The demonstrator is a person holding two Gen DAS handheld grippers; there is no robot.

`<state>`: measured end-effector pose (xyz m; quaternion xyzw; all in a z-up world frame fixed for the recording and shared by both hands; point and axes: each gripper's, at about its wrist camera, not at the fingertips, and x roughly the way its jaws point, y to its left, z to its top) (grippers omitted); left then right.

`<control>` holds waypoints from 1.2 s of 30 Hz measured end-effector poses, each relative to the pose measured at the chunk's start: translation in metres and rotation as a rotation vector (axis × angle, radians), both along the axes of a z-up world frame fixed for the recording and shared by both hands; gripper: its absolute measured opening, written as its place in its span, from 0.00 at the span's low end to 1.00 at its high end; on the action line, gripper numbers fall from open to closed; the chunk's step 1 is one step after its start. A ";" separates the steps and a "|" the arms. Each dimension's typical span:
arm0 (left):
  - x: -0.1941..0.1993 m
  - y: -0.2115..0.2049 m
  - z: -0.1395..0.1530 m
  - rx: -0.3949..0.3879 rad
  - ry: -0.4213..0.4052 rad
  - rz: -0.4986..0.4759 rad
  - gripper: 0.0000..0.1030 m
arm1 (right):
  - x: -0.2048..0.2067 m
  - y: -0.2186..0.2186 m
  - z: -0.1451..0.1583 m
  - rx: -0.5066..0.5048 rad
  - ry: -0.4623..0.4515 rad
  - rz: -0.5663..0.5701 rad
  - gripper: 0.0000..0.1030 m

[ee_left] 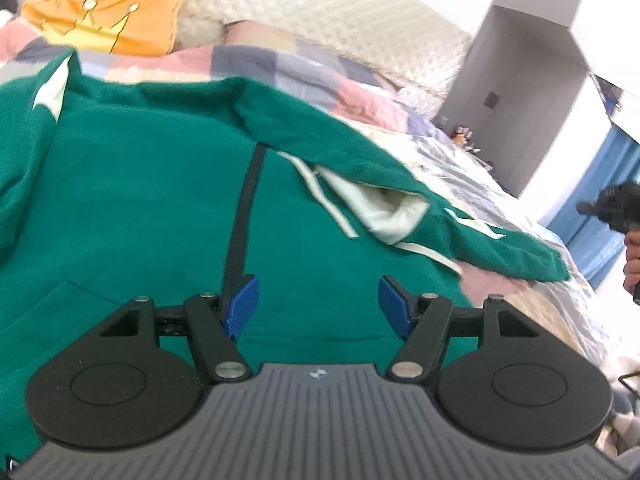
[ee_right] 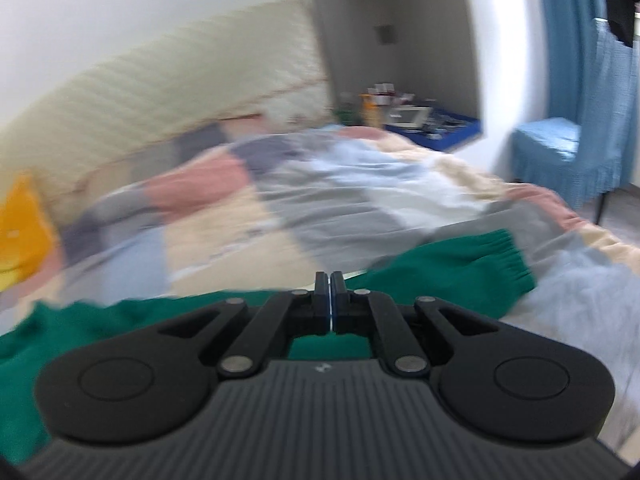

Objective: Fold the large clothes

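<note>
A large green zip hoodie (ee_left: pixel 132 184) lies spread on the bed, its black zipper (ee_left: pixel 246 208) running up the middle and its cream-lined hood (ee_left: pixel 394 212) folded over to the right. One sleeve (ee_left: pixel 504 248) stretches right across the quilt. My left gripper (ee_left: pixel 319 304) hovers open over the hoodie's lower front, nothing between its blue pads (ee_left: pixel 242 304). In the right wrist view my right gripper (ee_right: pixel 330 298) is shut with nothing in it, above a green sleeve with a ribbed cuff (ee_right: pixel 508 268). The right gripper (ee_left: pixel 616 204) also shows at the far right edge of the left view, in a hand.
A patchwork quilt (ee_right: pixel 320 196) covers the bed. An orange crown cushion (ee_left: pixel 108 20) leans on the padded cream headboard (ee_left: pixel 320 4). A cluttered blue shelf (ee_right: pixel 432 120) sits in a wall niche, with a blue-covered chair (ee_right: pixel 560 156) and blue curtain (ee_right: pixel 568 32) beside the bed.
</note>
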<state>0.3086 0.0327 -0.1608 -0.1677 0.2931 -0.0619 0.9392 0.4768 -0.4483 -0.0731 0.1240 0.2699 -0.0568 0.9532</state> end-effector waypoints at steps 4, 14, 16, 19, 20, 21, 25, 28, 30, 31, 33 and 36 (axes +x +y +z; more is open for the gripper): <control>-0.027 -0.014 0.016 -0.003 -0.034 -0.051 0.69 | -0.049 0.048 0.018 0.042 -0.015 0.105 0.04; -0.093 -0.050 0.035 0.035 -0.066 -0.168 0.69 | -0.157 0.134 0.001 0.232 0.023 0.252 0.05; -0.100 -0.059 0.034 0.042 -0.053 -0.197 0.69 | -0.175 0.138 -0.007 0.277 0.023 0.252 0.05; -0.107 -0.077 0.029 0.062 -0.030 -0.249 0.69 | -0.190 0.133 -0.013 0.319 0.016 0.239 0.05; -0.107 -0.083 0.025 0.075 -0.026 -0.266 0.69 | -0.194 0.131 -0.013 0.309 0.008 0.231 0.05; -0.108 -0.090 0.022 0.095 -0.021 -0.286 0.69 | -0.193 0.127 -0.015 0.294 0.003 0.221 0.05; -0.105 -0.116 0.008 0.188 -0.004 -0.353 0.69 | -0.195 0.110 -0.022 0.311 0.007 0.175 0.05; -0.102 -0.132 -0.002 0.266 -0.005 -0.392 0.69 | -0.189 0.103 -0.029 0.331 0.019 0.153 0.06; -0.100 -0.141 -0.008 0.326 -0.006 -0.414 0.69 | -0.187 0.100 -0.034 0.337 0.028 0.149 0.06; -0.098 -0.145 -0.012 0.354 -0.003 -0.420 0.69 | -0.186 0.099 -0.036 0.340 0.033 0.150 0.06; -0.095 -0.154 -0.022 0.437 0.004 -0.424 0.69 | -0.185 0.099 -0.040 0.352 0.046 0.155 0.06; -0.092 -0.164 -0.034 0.552 0.006 -0.440 0.69 | -0.184 0.098 -0.045 0.364 0.060 0.164 0.06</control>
